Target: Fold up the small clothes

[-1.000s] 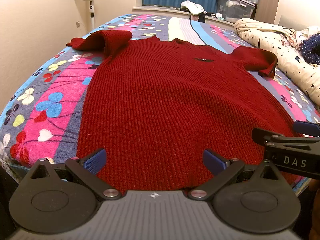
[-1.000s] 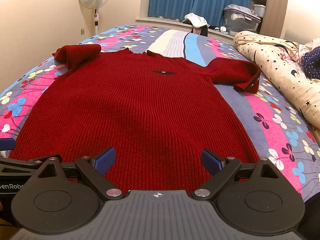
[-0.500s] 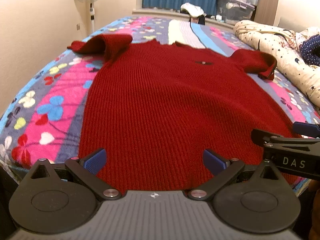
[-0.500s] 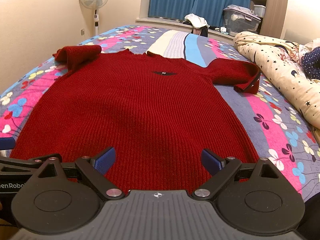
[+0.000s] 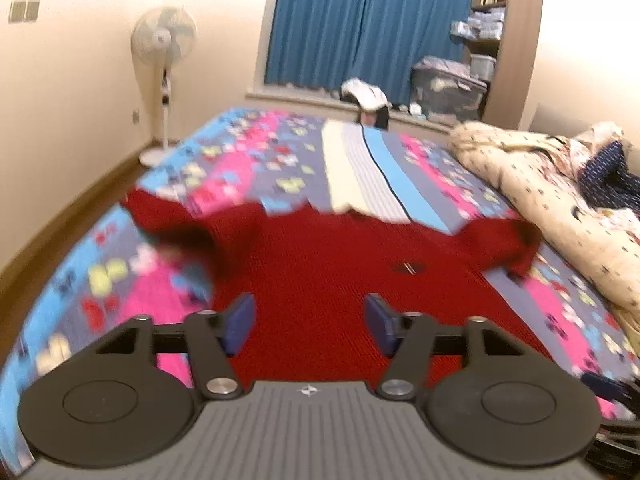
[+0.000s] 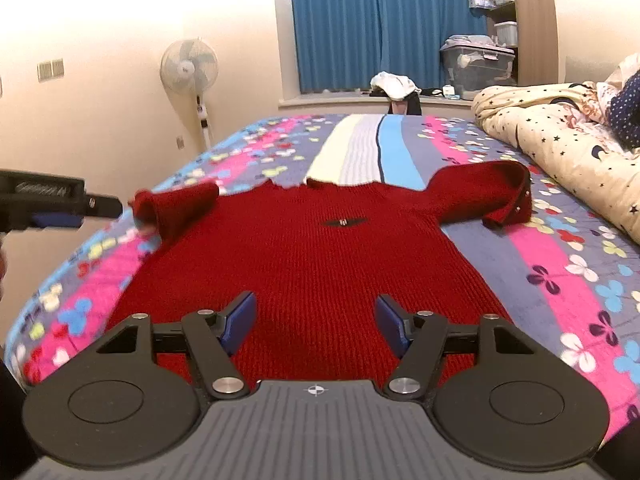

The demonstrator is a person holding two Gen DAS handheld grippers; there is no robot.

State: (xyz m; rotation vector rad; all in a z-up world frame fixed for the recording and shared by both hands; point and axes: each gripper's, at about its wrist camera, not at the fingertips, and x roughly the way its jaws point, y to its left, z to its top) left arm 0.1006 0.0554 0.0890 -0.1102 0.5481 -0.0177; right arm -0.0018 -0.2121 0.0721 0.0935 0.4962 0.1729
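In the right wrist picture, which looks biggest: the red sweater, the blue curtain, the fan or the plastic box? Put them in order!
As they look in that view, largest first:
1. red sweater
2. blue curtain
3. fan and plastic box: too alike to rank.
The sweater lies nearest the camera, so it may not really be biggest.

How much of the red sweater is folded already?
Almost none. The red sweater lies spread flat on the bed; only its two sleeves are bunched up, and the body shows no fold. Both the left gripper and the right gripper have just been closing, but nothing is between their jaws. The sleeves and the body are left to fold.
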